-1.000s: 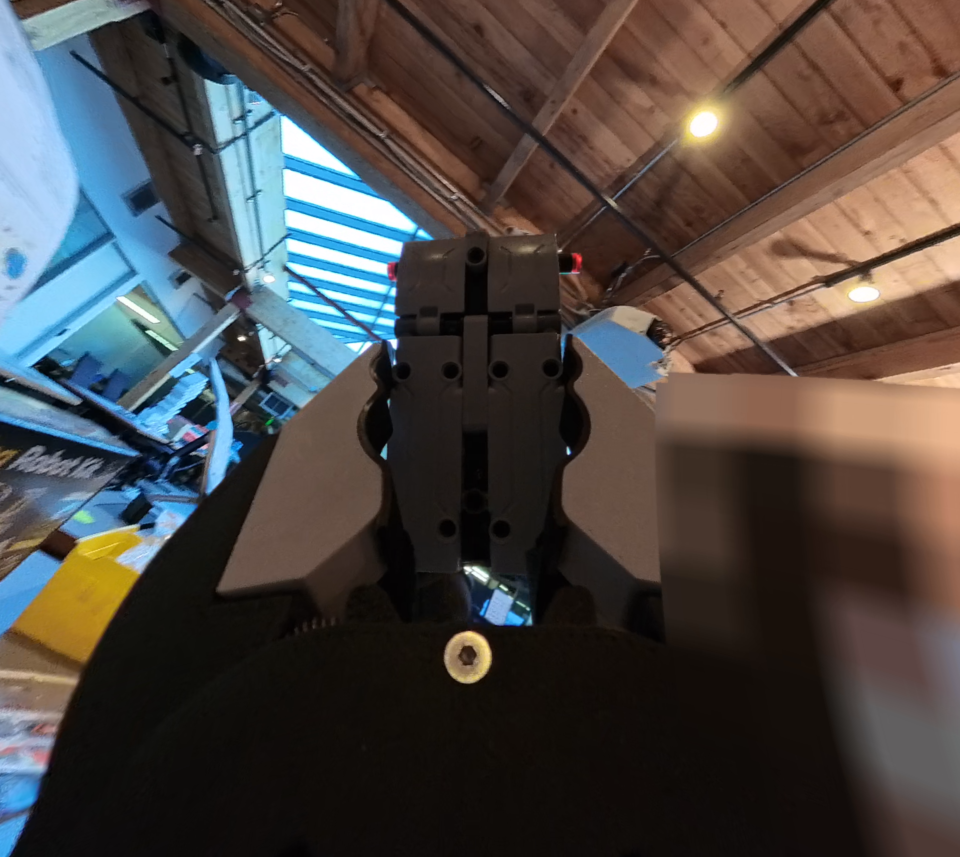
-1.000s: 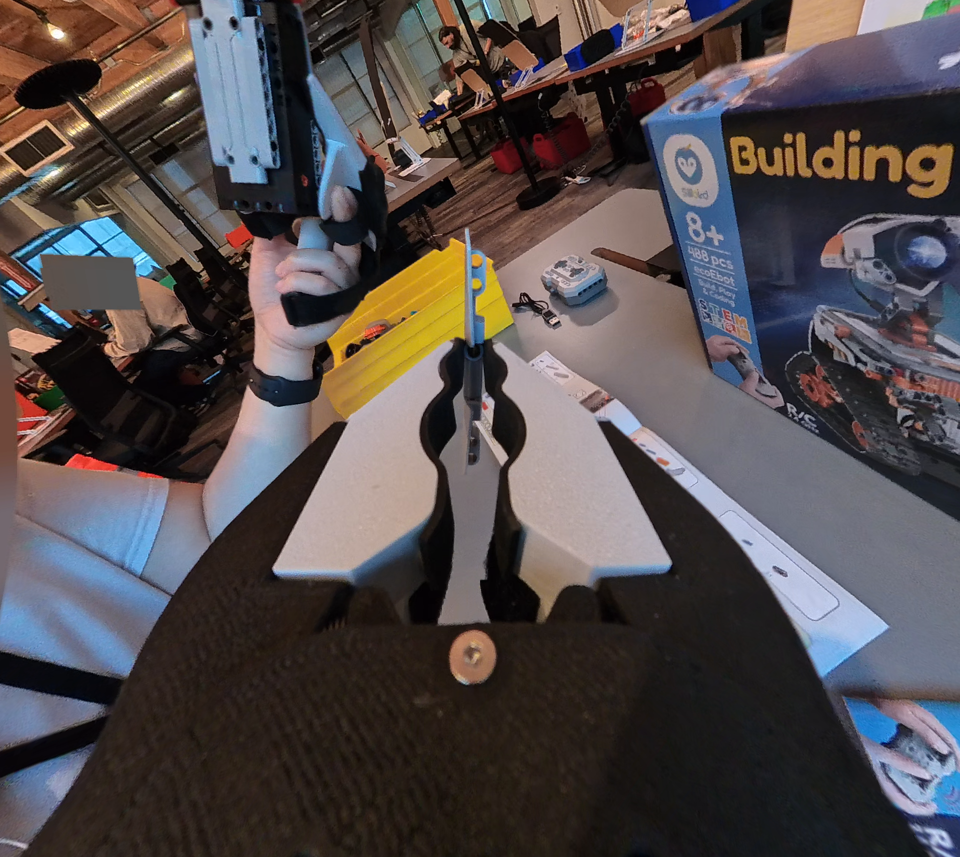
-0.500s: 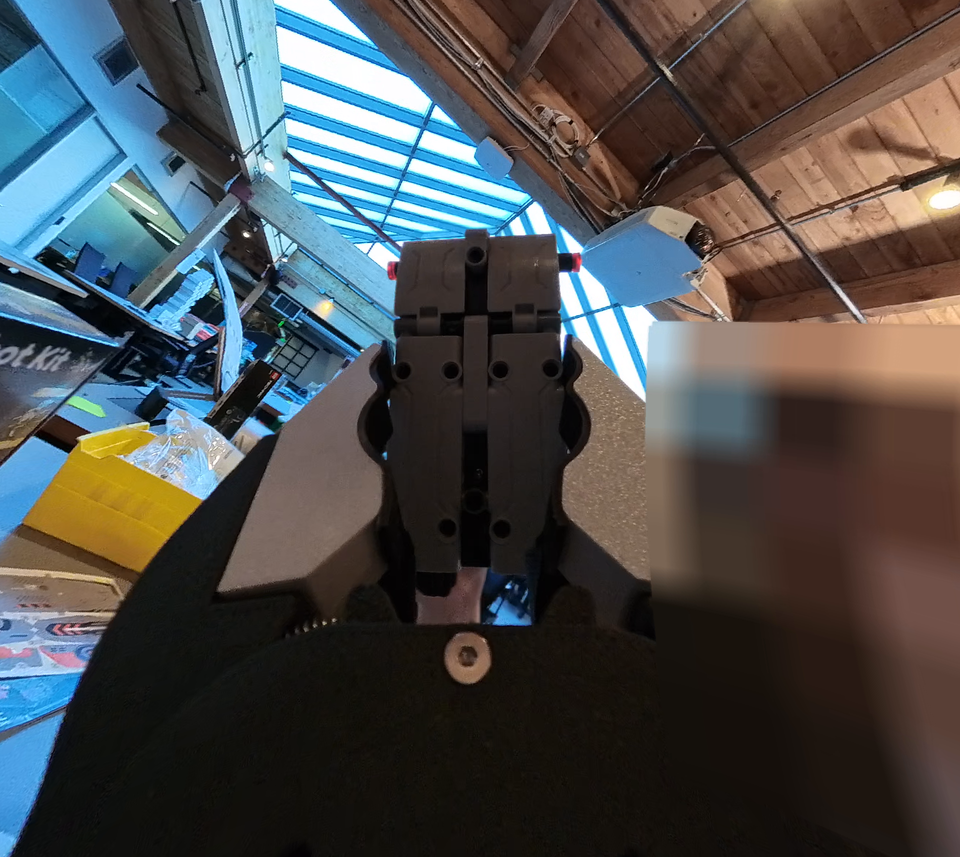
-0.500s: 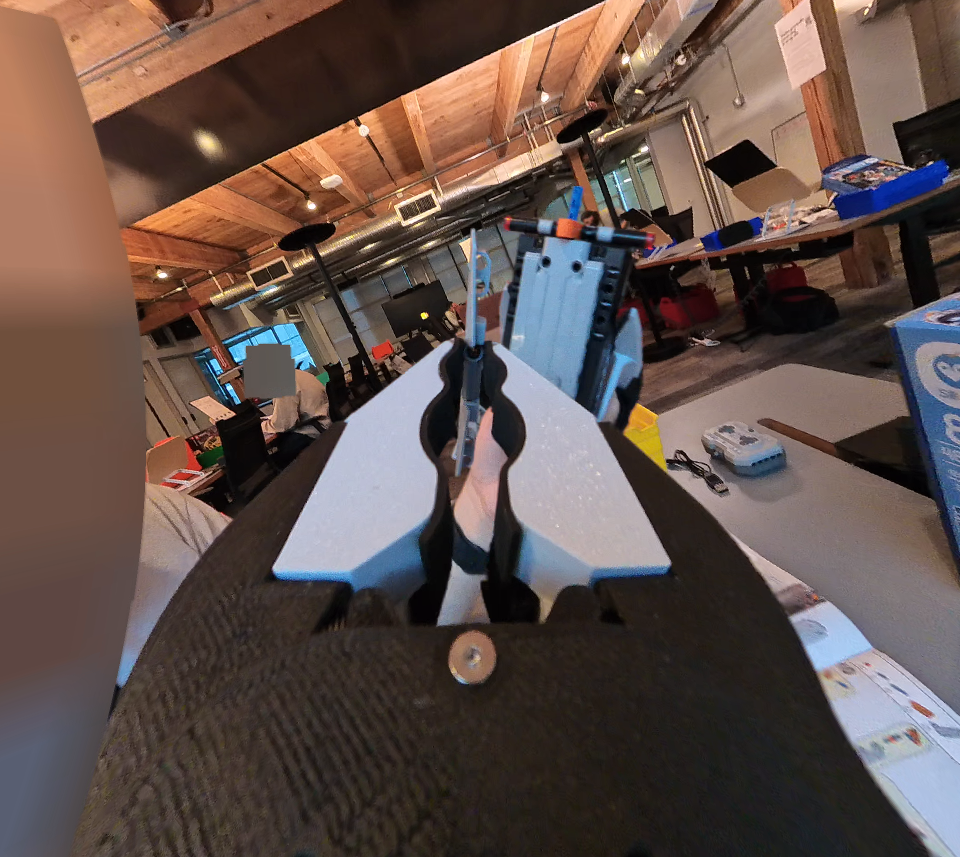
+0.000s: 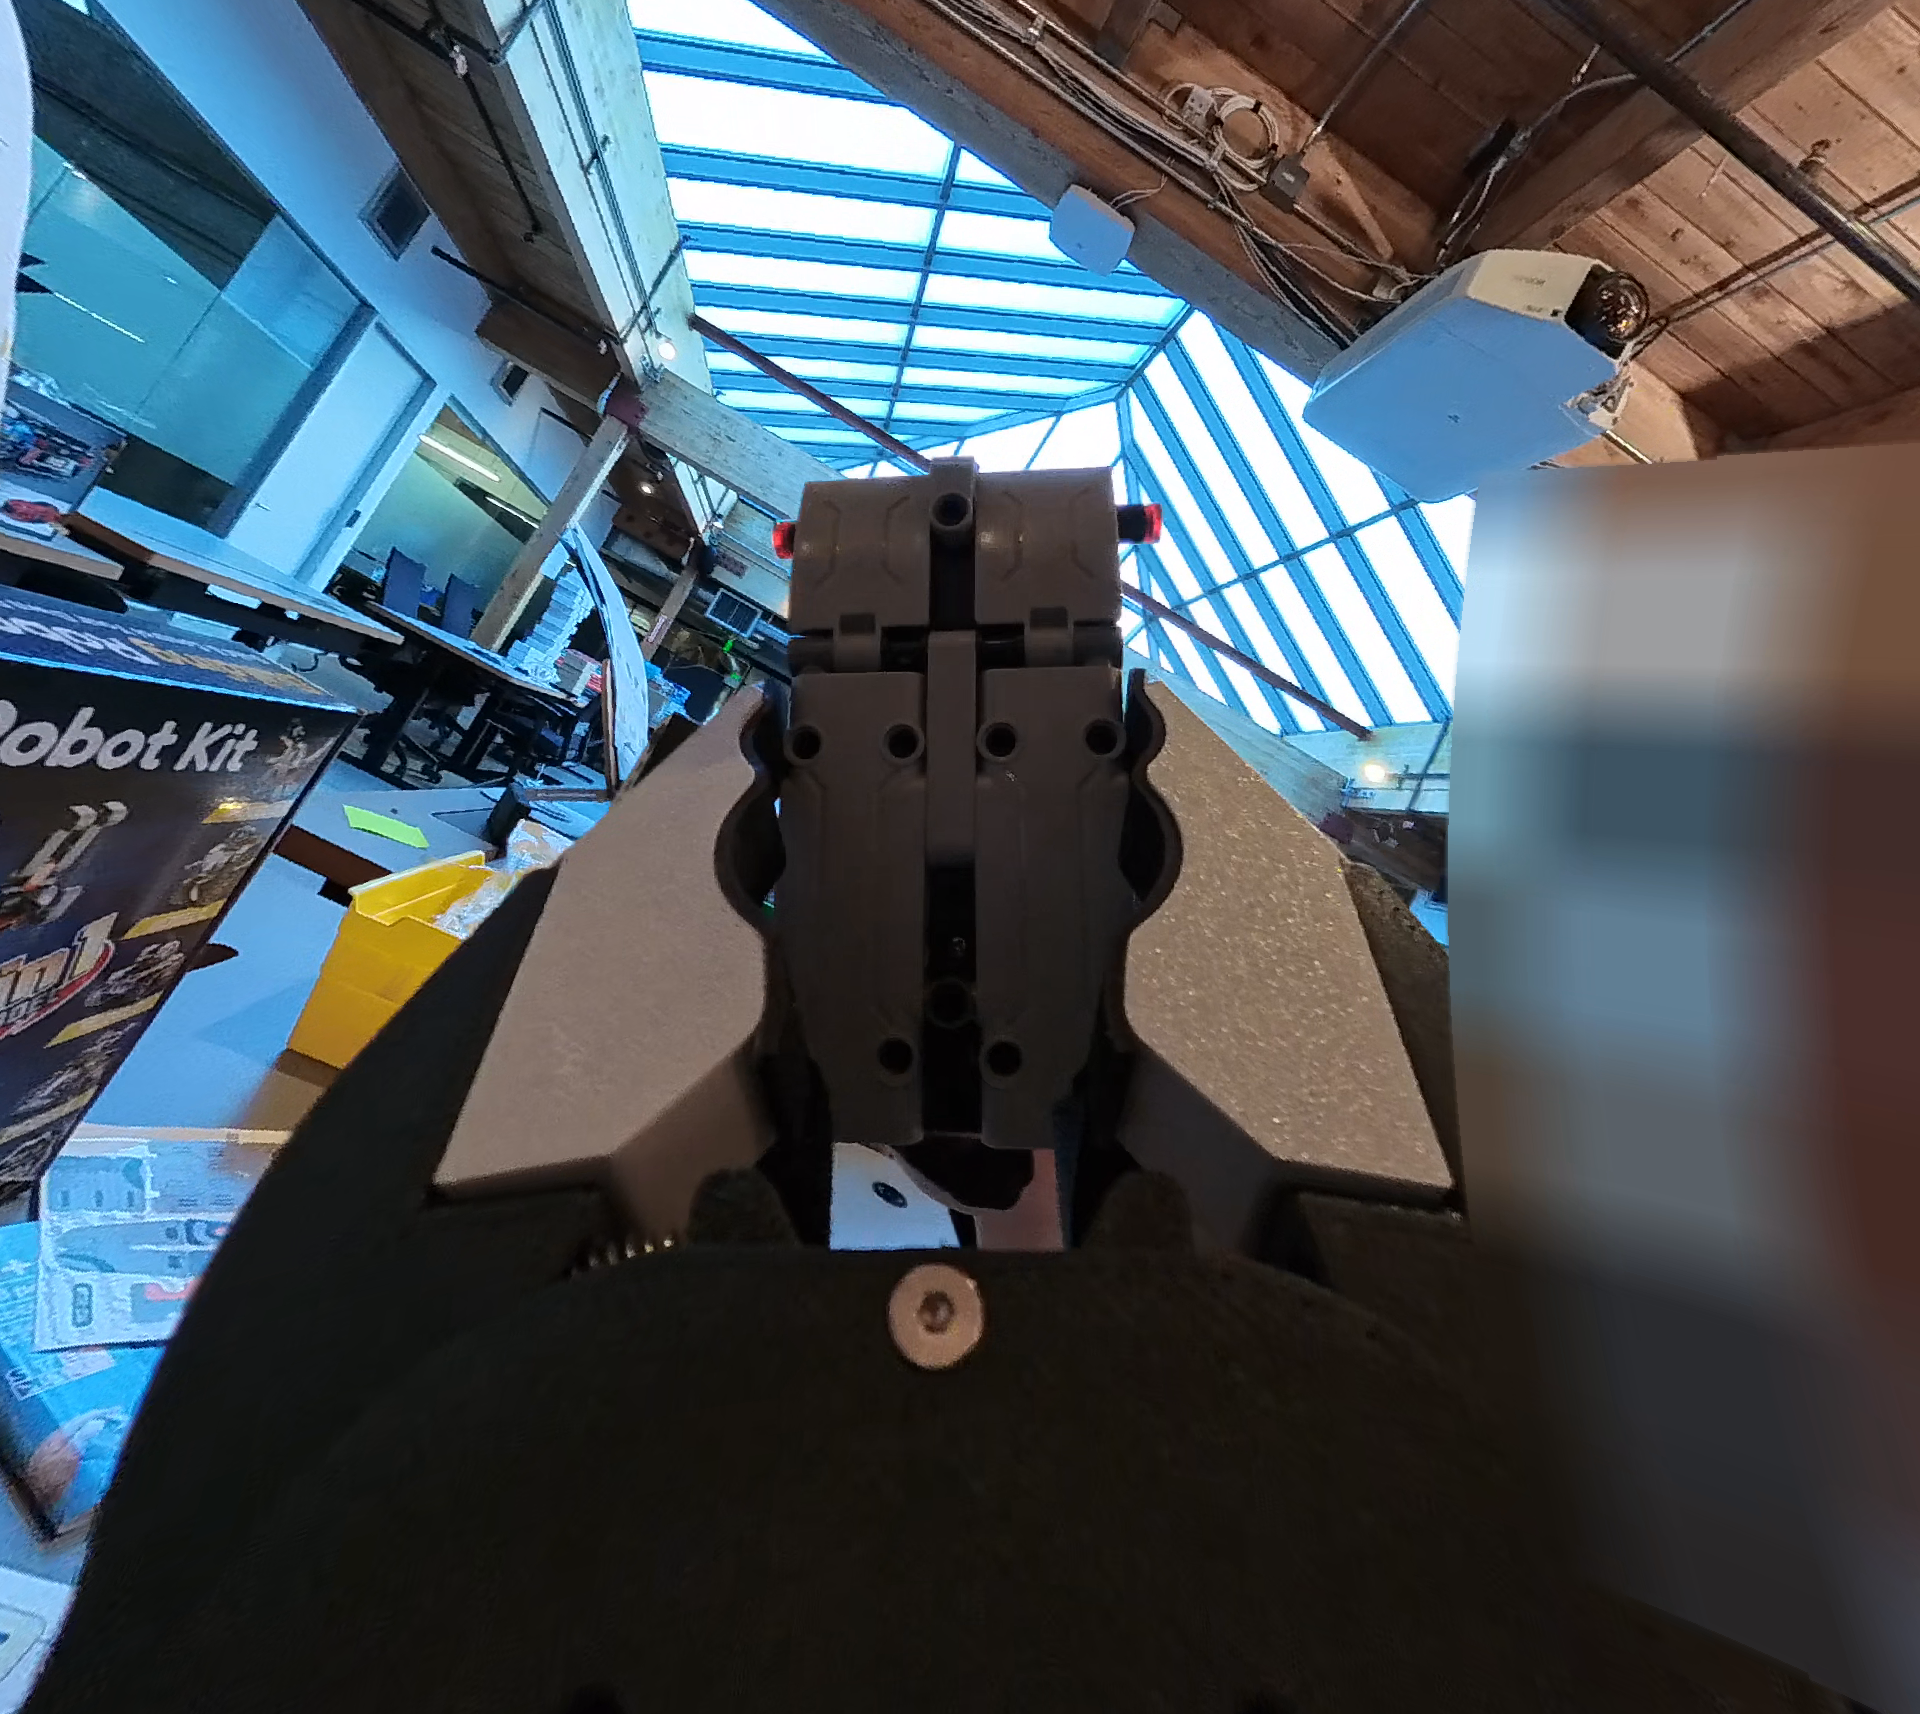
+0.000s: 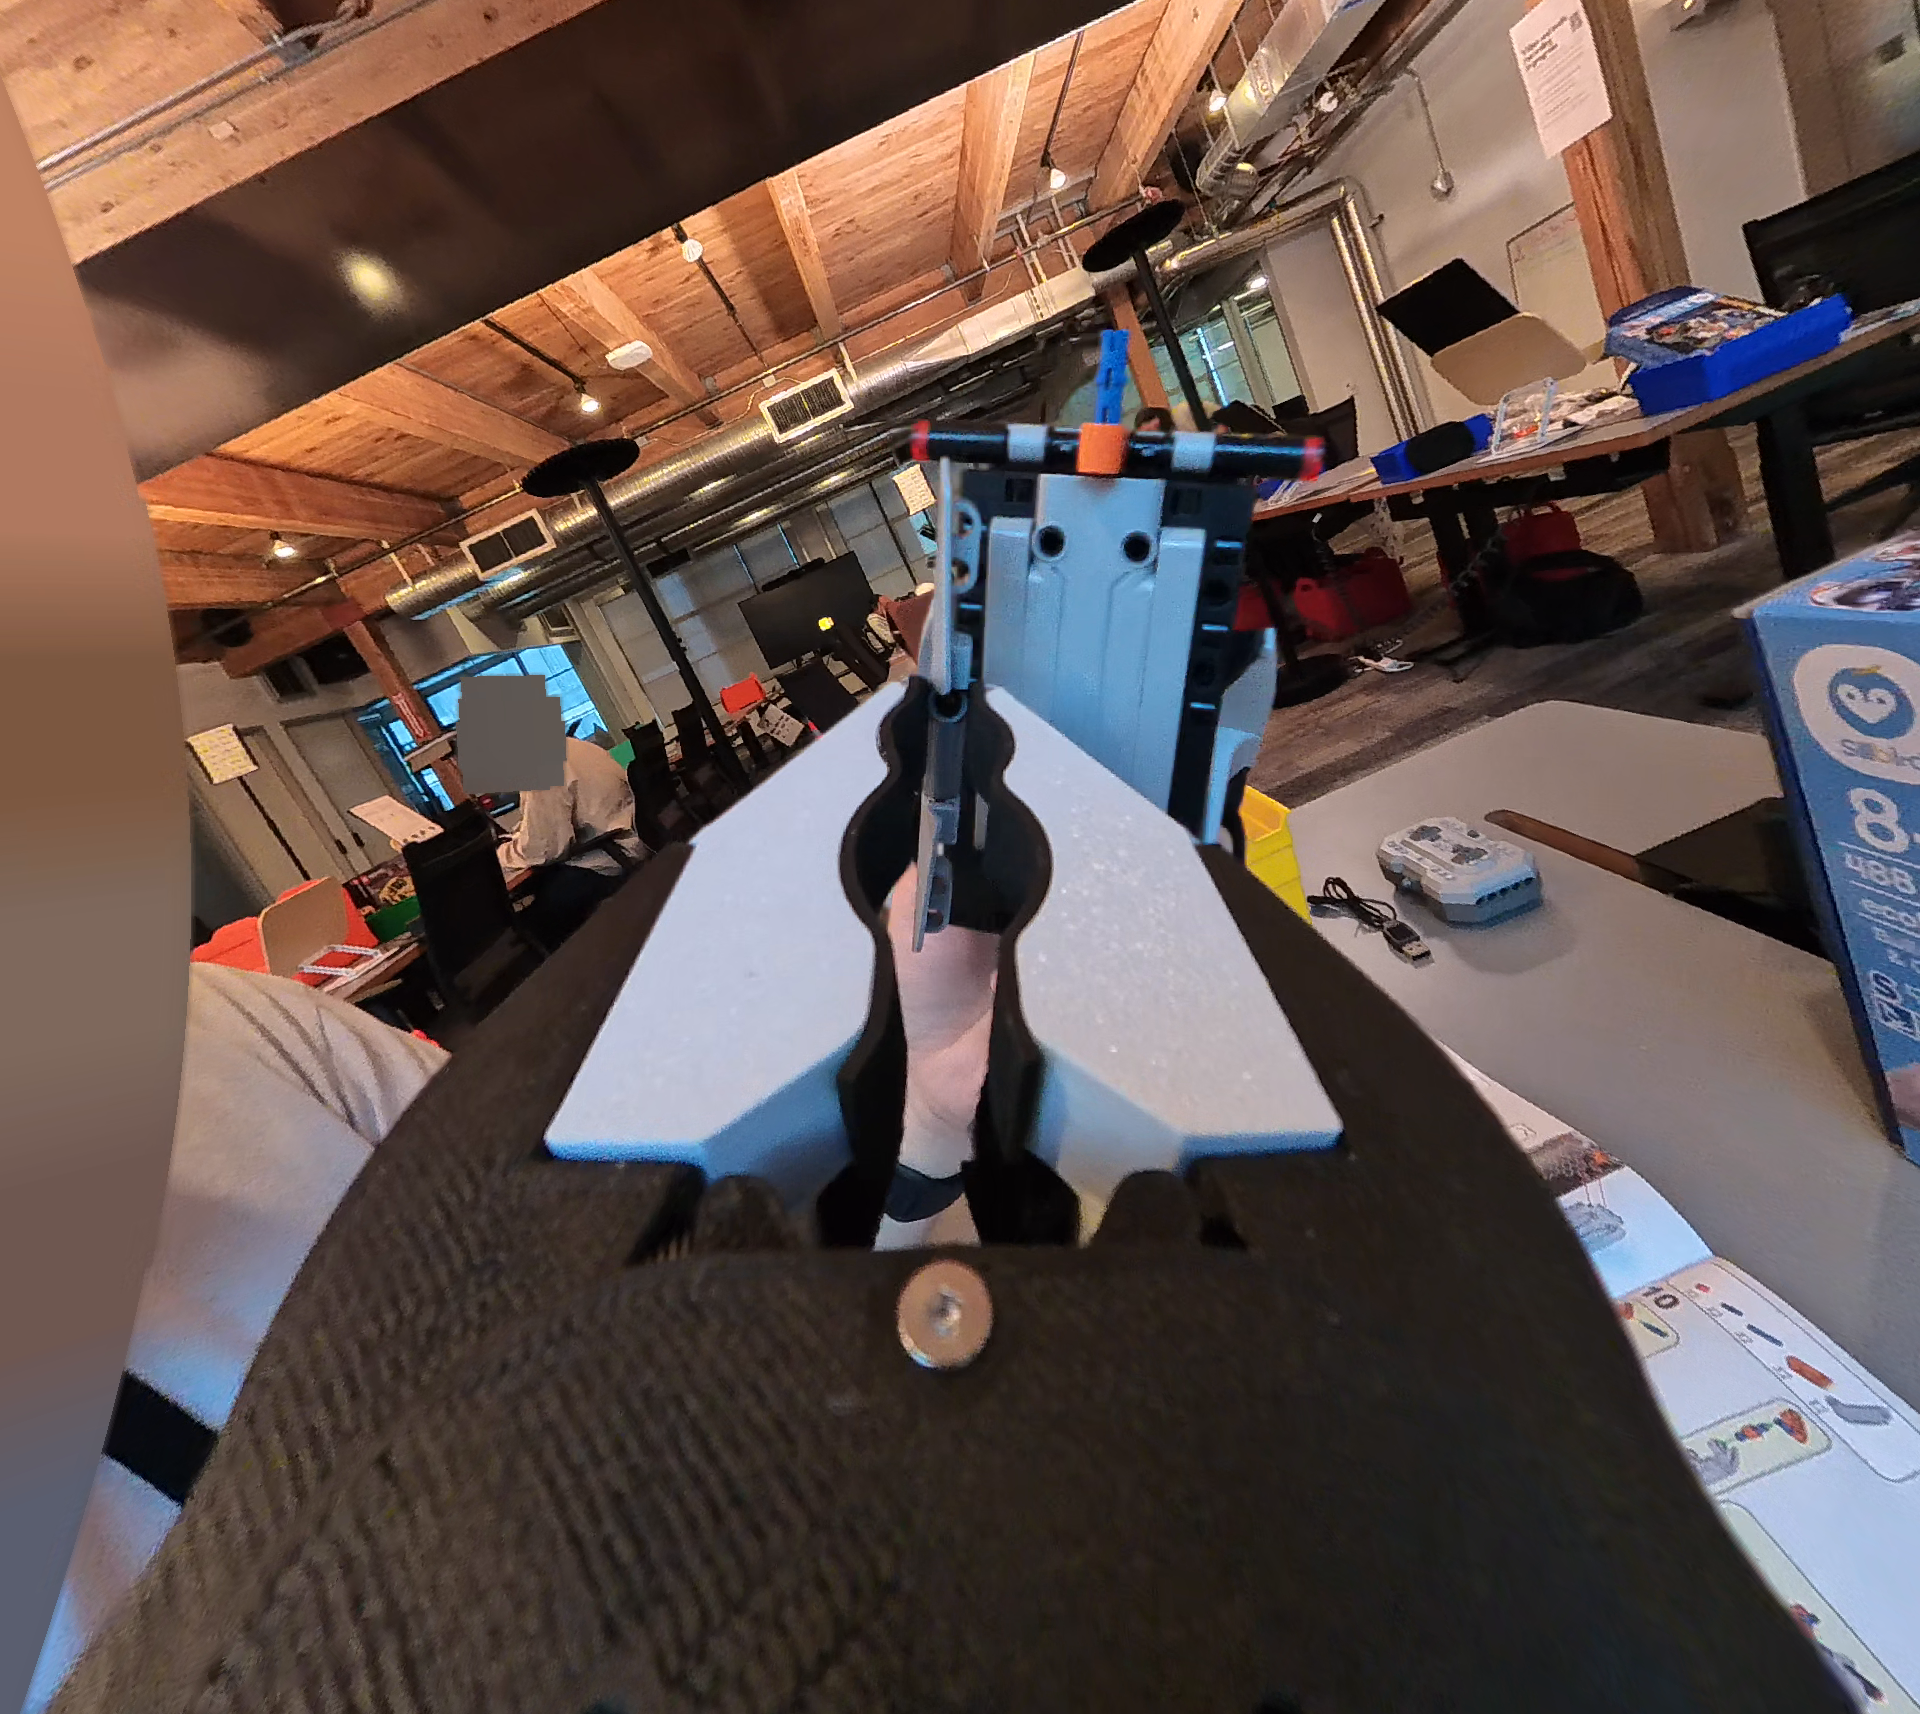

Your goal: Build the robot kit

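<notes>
My left gripper is shut on a dark grey block assembly with red pin ends and holds it upright toward the ceiling. In the right wrist view the same assembly shows a light grey face in a black frame. It has a black axle on top with orange and red parts and a blue pin. My right gripper is shut on a thin grey beam, held edge-on just left of the assembly. I cannot tell whether they touch. A hand shows behind the fingers.
A grey table holds a grey control hub with a black cable, a printed kit box and an instruction sheet. A yellow bin and the kit box lie left. A projector hangs overhead.
The right gripper rose off the table and swung toward the held assembly, which now stands right behind the beam. The left gripper tilted, its view shifting from wooden ceiling to skylight.
</notes>
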`<action>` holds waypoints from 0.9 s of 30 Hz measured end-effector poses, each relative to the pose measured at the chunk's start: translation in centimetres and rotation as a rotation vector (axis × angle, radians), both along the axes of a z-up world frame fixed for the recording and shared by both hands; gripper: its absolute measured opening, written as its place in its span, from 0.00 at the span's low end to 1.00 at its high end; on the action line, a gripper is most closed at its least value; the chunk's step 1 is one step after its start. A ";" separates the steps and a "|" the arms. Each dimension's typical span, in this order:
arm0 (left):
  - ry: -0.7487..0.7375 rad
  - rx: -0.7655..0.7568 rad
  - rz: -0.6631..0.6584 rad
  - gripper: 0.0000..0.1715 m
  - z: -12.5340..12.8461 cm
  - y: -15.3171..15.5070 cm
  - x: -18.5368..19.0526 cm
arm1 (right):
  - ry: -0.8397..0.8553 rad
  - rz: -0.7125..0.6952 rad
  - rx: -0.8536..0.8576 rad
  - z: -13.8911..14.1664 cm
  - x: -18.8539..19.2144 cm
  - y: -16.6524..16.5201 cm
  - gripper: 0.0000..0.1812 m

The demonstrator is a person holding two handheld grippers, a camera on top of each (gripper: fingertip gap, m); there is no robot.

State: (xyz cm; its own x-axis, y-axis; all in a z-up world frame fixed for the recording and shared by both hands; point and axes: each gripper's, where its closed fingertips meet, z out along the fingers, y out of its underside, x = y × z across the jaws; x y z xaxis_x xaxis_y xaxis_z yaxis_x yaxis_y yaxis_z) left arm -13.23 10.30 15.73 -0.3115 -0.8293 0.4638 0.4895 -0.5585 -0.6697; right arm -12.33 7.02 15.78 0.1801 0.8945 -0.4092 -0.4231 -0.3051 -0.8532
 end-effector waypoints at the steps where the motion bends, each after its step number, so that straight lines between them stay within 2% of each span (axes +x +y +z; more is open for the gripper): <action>1: 0.002 0.003 -0.006 0.37 0.0 -0.1 0.0 | -0.007 -0.008 0.007 0.0 -0.1 -0.1 0.03; 8: 0.042 0.042 0.043 0.37 -0.2 -0.4 0.6 | -0.025 -0.046 0.027 0.0 -0.1 0.0 0.02; 13: 0.033 0.051 0.029 0.37 -0.1 -0.8 0.8 | -0.032 -0.048 0.032 0.0 0.0 0.0 0.03; 16: 0.066 0.061 0.073 0.37 -0.5 -0.4 1.0 | -0.036 -0.052 0.036 0.0 0.2 0.1 0.03; 24: 0.049 0.061 0.040 0.37 -0.3 -1.0 1.2 | -0.092 -0.060 0.072 0.0 0.4 -0.2 0.03; 27: 0.057 0.073 0.064 0.37 -0.3 -0.9 1.2 | -0.115 -0.066 0.077 -0.1 0.4 -0.2 0.03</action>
